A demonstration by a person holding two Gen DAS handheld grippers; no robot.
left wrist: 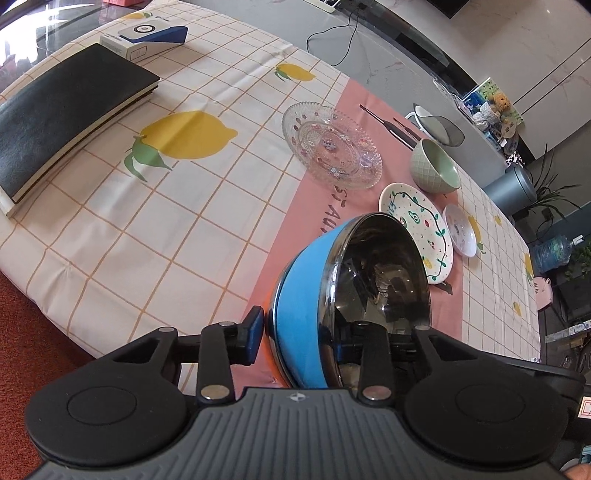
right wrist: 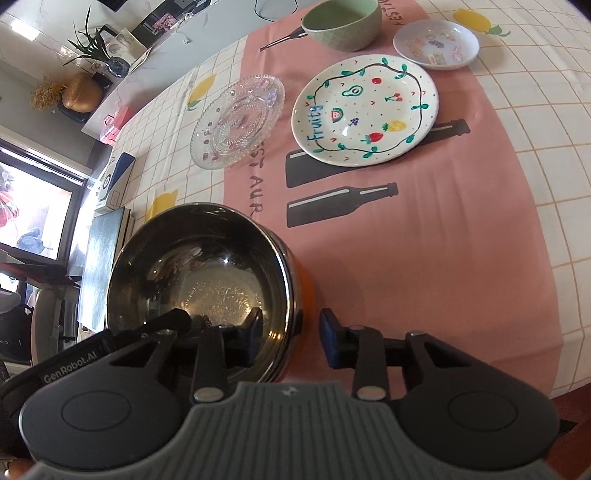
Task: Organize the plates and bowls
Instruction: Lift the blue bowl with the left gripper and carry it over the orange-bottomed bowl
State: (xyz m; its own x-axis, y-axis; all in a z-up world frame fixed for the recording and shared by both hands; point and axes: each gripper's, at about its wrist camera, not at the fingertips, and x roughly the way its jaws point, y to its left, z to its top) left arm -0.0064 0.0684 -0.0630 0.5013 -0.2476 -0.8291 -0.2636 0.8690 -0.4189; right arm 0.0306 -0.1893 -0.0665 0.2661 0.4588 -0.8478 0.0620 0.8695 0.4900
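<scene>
Two grippers straddle one stack at the desk's (right wrist: pixel 480 221) near edge: our left gripper (left wrist: pixel 325 332) with its jaws spread either side of the blue bowl's (left wrist: pixel 299 295) wall, our right gripper (right wrist: pixel 291 336) likewise spread across the rim, neither visibly pinching. The blue bowl sits nested in an orange bowl (right wrist: pixel 306 291), mouth up. Farther back lie the glass plate (right wrist: pixel 238 122), the fruit plate (right wrist: pixel 364 109), the green bowl (right wrist: pixel 341 24) and the small saucer (right wrist: pixel 436 44). Round, they have no long axis. Closing on the slick steel rim could slip, we judge, or lift both bowls together.
</scene>
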